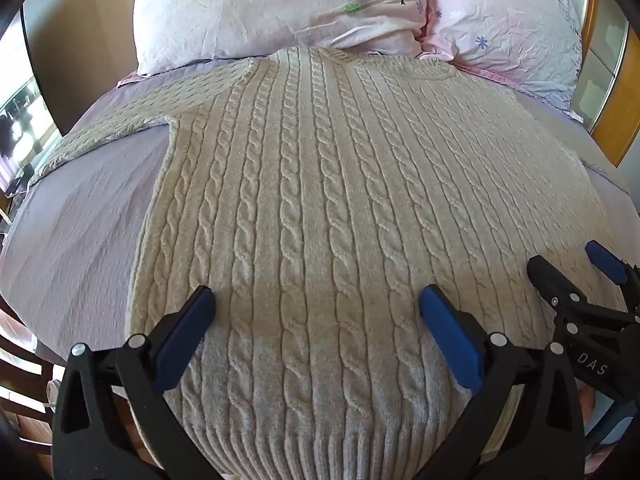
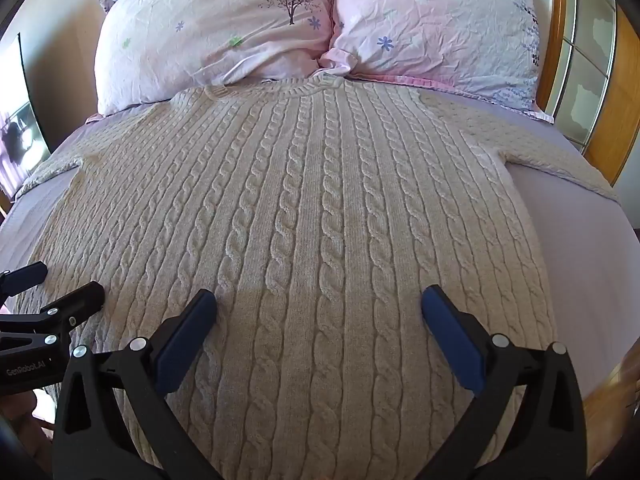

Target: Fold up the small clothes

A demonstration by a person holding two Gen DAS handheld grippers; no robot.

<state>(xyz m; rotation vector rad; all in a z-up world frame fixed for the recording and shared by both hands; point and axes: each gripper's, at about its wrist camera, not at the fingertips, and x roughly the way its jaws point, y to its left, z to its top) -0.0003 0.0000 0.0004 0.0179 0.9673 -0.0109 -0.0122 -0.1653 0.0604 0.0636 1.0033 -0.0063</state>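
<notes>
left wrist view: left gripper (image 1: 316, 304) jaws spread wide, holding nothing, poised over the hem end of the cream cable-knit sweater (image 1: 320, 200). right gripper (image 2: 318, 304) likewise wide, empty. sweater lies flat, sleeves out, on lilac bed sheet (image 2: 580, 248). suggest pinching both hem corners evenly. floral pillows (image 2: 224, 40) at collar.
</notes>
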